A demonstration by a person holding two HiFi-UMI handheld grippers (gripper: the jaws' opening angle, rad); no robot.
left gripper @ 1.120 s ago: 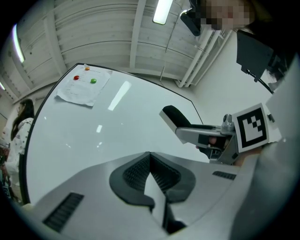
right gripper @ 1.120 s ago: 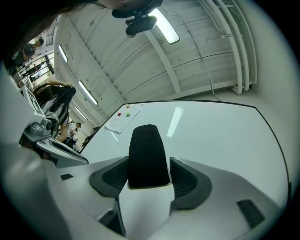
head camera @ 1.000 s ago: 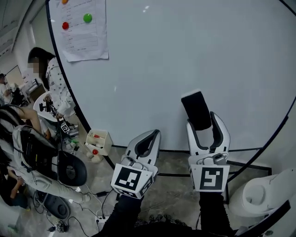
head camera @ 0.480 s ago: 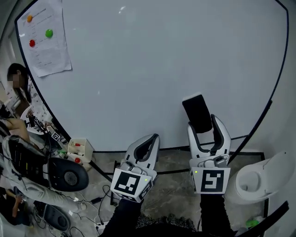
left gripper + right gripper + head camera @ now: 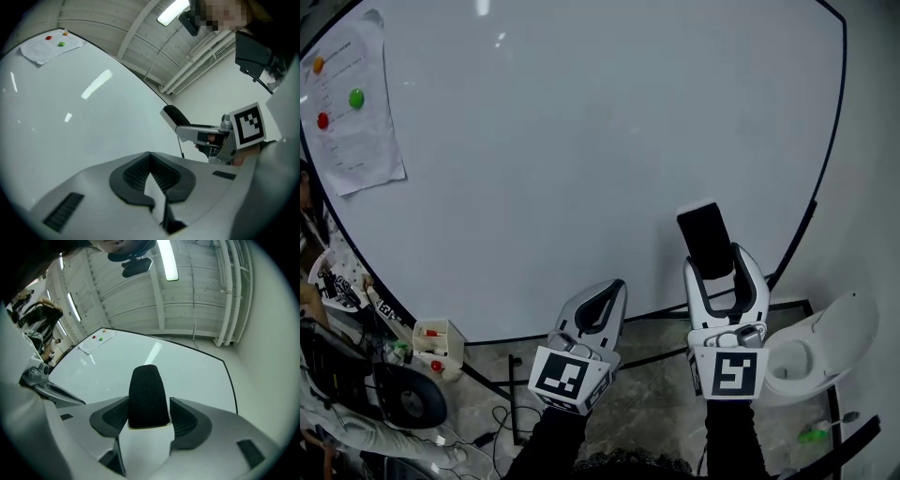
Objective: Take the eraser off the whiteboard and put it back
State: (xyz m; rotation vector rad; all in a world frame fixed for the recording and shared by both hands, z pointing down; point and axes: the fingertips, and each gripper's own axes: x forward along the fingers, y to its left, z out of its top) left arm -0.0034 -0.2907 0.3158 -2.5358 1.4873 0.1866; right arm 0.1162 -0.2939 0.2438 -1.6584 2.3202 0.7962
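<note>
The eraser [image 5: 705,241], black felt on a white body, stands upright between the jaws of my right gripper [image 5: 719,261], which is shut on it. In the right gripper view the eraser [image 5: 147,394] fills the gap between the pads, and its felt end points at the whiteboard [image 5: 178,366]. It is close to the lower right part of the whiteboard [image 5: 581,141]; I cannot tell whether it touches. My left gripper [image 5: 603,292] hangs beside it on the left, shut and empty. The left gripper view shows its own closed jaws [image 5: 150,157] and the eraser [image 5: 174,115] in the right gripper.
A paper sheet [image 5: 352,112] with coloured magnets hangs at the board's upper left. On the floor below the board's frame are a small box [image 5: 436,342] with markers, a black chair [image 5: 403,398], cables, and a white rounded object [image 5: 825,347] at the right.
Both grippers have moved to the right along the board, the eraser still in the right one. The paper sheet and the people at the left have slid towards the left edge of view.
</note>
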